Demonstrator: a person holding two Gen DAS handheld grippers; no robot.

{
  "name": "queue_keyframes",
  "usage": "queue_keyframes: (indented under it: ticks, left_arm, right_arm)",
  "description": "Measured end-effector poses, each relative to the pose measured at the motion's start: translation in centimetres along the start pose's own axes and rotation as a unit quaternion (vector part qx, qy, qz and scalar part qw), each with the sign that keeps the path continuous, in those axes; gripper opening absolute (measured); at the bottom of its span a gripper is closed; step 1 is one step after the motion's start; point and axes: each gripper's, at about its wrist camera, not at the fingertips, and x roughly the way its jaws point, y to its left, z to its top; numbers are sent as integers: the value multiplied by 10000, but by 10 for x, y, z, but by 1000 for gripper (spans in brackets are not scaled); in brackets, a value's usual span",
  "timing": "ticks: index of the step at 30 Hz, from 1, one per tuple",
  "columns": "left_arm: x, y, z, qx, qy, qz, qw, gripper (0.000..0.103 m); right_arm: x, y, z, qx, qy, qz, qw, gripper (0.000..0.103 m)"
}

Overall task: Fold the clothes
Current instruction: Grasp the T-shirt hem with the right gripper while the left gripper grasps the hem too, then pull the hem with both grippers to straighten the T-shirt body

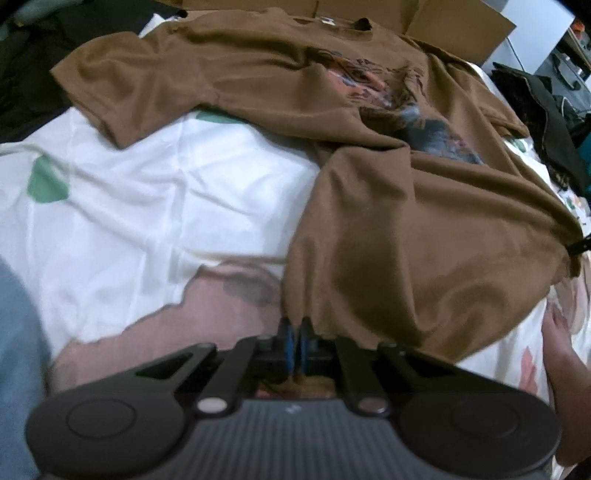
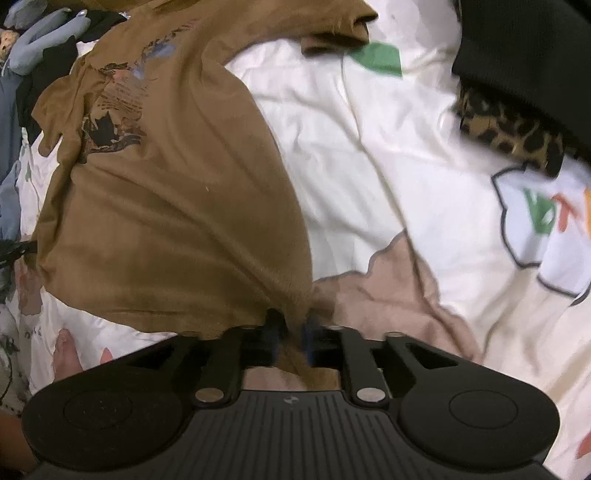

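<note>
A brown T-shirt with a printed picture on its chest lies spread over a white patterned bed sheet. Its collar points away and its hem is nearest me. My left gripper is shut on the left corner of the hem, which is lifted and bunched. In the right wrist view the same brown T-shirt stretches away to the upper left, and my right gripper is shut on the other hem corner. The far tip of the right gripper shows at the frame's right edge in the left wrist view.
Dark clothes pile at the right of the bed, with a cardboard box behind the shirt. A black garment and a leopard-print fabric lie at upper right. Grey-blue clothes sit at upper left. A bare foot rests on the sheet.
</note>
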Motion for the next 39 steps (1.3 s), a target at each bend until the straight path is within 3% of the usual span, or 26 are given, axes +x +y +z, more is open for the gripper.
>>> queue_keyframes:
  ticks: [3,4,5,6,19,26,39]
  left_arm:
    - [-18,5,-8,-48,135,22,9999,3]
    - [-24,6,-12,-79,181,23,9998,3]
    - [-30,7,-16,-110,228,25,9997,3]
    - [-39,7,-19,-182,219,27,9996,3]
    - [-123,-1,-61,-770,164,40,9969,3]
    - [-131,-10,-86,-841,281,47,9961,3]
    - [-120,-21,-111,-831,784,-79,9934,3]
  right_arm:
    - [8,1,-5,13,-54,-35,10000,36]
    - [9,1,-6,37,-73,1,10000,29]
    - [9,1,-6,49,-75,87,9999,6]
    - [9,2,-7,61,-77,172,9998,1]
    - [-61,24,-9,-544,-169,453,9973,0]
    - [-87,24,-27,-837,61,385,9957,0]
    - [-83,19,-45,-926,537,66,9942,0]
